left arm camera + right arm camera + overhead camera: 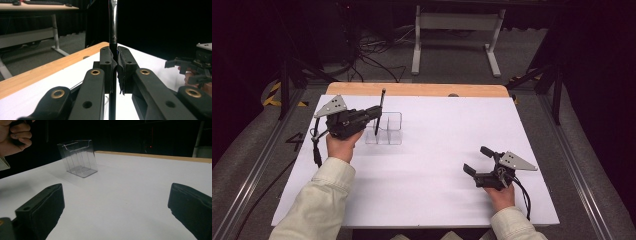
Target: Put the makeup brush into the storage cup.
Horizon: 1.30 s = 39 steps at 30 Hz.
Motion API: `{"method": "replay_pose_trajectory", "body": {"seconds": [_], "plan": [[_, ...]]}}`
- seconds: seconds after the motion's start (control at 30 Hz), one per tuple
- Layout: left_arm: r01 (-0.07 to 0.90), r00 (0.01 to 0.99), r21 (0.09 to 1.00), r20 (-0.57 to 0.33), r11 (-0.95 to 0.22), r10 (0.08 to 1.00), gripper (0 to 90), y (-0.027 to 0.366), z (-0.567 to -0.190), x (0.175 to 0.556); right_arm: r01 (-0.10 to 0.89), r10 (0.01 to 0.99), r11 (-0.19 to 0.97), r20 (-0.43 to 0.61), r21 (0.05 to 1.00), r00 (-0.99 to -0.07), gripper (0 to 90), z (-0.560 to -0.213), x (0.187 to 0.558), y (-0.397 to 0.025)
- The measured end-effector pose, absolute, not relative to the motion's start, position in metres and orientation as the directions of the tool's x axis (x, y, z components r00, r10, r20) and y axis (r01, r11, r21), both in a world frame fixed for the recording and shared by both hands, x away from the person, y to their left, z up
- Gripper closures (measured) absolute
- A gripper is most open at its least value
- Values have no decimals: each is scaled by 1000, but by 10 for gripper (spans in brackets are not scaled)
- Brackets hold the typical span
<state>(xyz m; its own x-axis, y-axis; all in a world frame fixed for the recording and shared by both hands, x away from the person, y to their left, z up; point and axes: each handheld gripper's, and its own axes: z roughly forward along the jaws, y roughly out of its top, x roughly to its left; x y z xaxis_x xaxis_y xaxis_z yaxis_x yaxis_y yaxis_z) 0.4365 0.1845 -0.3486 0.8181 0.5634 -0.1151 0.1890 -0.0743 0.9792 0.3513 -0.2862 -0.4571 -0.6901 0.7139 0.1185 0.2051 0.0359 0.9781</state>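
1. Holding a thin black pen (379, 112) upright was the left gripper (373, 113), over by the far-left part of the white bench (452, 165). Its jaws were pinched shut on the pen's shaft, which you could see best in the left gripper view, where the pen (113, 30) ran straight up between the two pads (121, 67).

2. The pen's lower end sat right at the clear plastic holder (388, 129), a little see-through box with dividers. From the high view it looked like the tip was at or just inside the holder's left compartment, but honestly I couldn't tell whether it had bottomed out or was hanging above the floor of it.

3. So my read: the step in hand was dropping the pen into the holder, and it was pretty far along.

4. The right gripper (478, 162) was well apart from all that, parked low near the right front of the bench with its jaws wide apart and nothing in them. From its own view the holder (78, 158) stood off in the distance, untouched.

5. Next move, I'd guess: ease the pen down while keeping it vertical so it clears the divider, then let the jaws part. The holder looked light, so any sideways nudge could probably slide or tip it.
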Motion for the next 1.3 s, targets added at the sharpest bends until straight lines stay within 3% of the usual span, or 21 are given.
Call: {"method": "replay_pose_trajectory", "body": {"seconds": [0.33, 0.8, 1.0, 1.3], "plan": [[205, 796, 979, -157, -17, 584, 834, 187, -354, 446, 206, 712, 33, 121, 978, -691, 11, -457, 351, -286], [128, 773, 992, -94, -9, 627, 834, 182, -359, 454, 206, 710, 32, 123, 978, -693, 11, -457, 352, -287], [56, 761, 998, -23, -30, 648, 834, 180, -362, 455, 207, 708, 31, 125, 978, -695, 11, -457, 352, -287], [83, 736, 996, -43, -27, 675, 833, 182, -372, 464, 208, 706, 29, 127, 978, -697, 11, -457, 351, -286]]}}
